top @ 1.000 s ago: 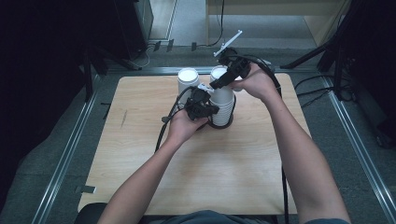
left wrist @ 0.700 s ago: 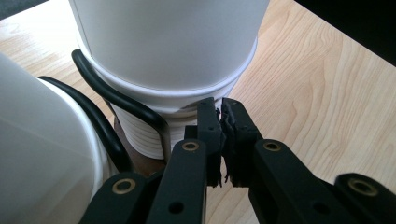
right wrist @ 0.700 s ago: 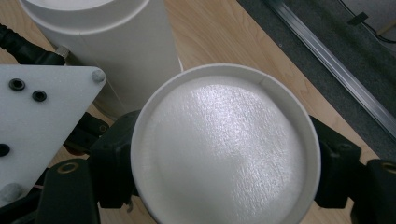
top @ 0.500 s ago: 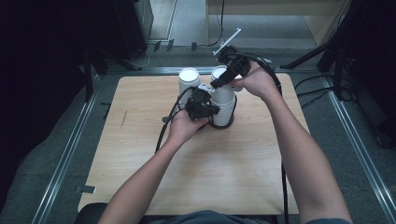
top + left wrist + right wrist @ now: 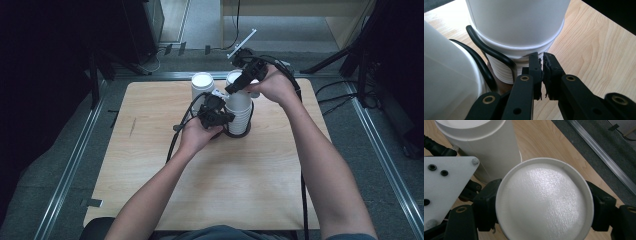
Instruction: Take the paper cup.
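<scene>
Right hand-held gripper (image 5: 544,220) clamps top cup (image 5: 543,202) of stack (image 5: 238,112) mid-counter (image 5: 150,165); left hand-held gripper (image 5: 542,68), jaws closed, braces stack base. Paper: light, crushable; grip gently below rim.

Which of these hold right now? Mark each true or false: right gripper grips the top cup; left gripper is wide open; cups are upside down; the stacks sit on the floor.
1. The right gripper grips the top cup. True.
2. The left gripper is wide open. False: its jaws are shut, low beside the stack.
3. The cups are upside down. True.
4. The stacks sit on the floor. False: they stand on the table.
</scene>
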`<state>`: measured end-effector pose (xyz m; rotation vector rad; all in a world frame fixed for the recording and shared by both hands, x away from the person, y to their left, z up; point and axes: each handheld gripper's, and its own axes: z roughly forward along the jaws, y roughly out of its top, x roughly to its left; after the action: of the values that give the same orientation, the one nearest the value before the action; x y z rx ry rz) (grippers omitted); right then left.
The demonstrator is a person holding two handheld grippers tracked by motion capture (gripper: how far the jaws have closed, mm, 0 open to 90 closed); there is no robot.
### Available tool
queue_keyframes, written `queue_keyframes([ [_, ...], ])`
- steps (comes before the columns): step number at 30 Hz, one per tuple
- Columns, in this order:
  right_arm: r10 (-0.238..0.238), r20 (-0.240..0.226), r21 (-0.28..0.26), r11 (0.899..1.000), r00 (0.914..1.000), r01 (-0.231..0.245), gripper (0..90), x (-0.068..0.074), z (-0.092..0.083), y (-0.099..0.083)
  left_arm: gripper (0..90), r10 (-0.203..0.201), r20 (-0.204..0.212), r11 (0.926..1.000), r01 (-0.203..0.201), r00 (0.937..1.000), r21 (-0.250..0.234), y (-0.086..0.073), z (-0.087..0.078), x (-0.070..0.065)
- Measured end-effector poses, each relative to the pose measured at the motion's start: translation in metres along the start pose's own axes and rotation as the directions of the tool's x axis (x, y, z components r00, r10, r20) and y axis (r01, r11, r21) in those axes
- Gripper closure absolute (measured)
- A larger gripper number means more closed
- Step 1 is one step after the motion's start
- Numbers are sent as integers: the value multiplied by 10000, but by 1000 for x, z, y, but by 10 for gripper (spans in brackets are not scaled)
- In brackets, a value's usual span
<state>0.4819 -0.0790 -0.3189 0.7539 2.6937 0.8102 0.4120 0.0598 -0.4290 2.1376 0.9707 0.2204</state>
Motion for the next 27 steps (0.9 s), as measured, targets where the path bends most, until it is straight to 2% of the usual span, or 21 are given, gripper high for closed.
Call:
queue_keyframes([
  [1,-85,-39,-8,10000,10000,85,253,-1,0,-1,852,98,-123,10000,-98,9999,20,0,1,-1],
  [6,-234,-112,-29,9997,9997,233,253,-3,-1,-3,855,200,-223,9998,-200,9996,37,0,2,-4],
  [10,-324,-158,-35,9995,9994,324,254,-3,-2,-3,854,204,-191,9998,-204,9996,30,1,2,-4],
  [13,-412,-197,-311,9987,9990,406,263,-5,-5,-3,856,89,-151,10000,-88,9998,35,1,2,-3],
  [15,-334,-294,-999,9945,9990,303,264,-7,-17,-1,853,14,-129,10000,-14,9999,21,1,2,-2],
  [16,-218,-365,-1103,9937,9991,177,264,-8,-24,2,846,23,-86,10000,-23,10000,17,1,2,-2],
  [21,-38,-258,-952,9955,9997,14,260,-8,-50,15,829,31,-41,10000,-31,10000,-7,2,3,-4],
  [24,124,-323,-1165,9931,9994,-161,258,-8,-68,19,826,65,-125,9999,-66,9999,-77,2,3,-5],
  [25,124,-323,-1165,9931,9994,-161,258,-8,-68,19,826,65,-125,9999,-66,9999,-77,2,3,-5],
  [27,-33,-157,-1212,9926,9999,14,256,-4,-84,20,824,125,-178,9999,-127,9998,-116,2,2,-8],
])
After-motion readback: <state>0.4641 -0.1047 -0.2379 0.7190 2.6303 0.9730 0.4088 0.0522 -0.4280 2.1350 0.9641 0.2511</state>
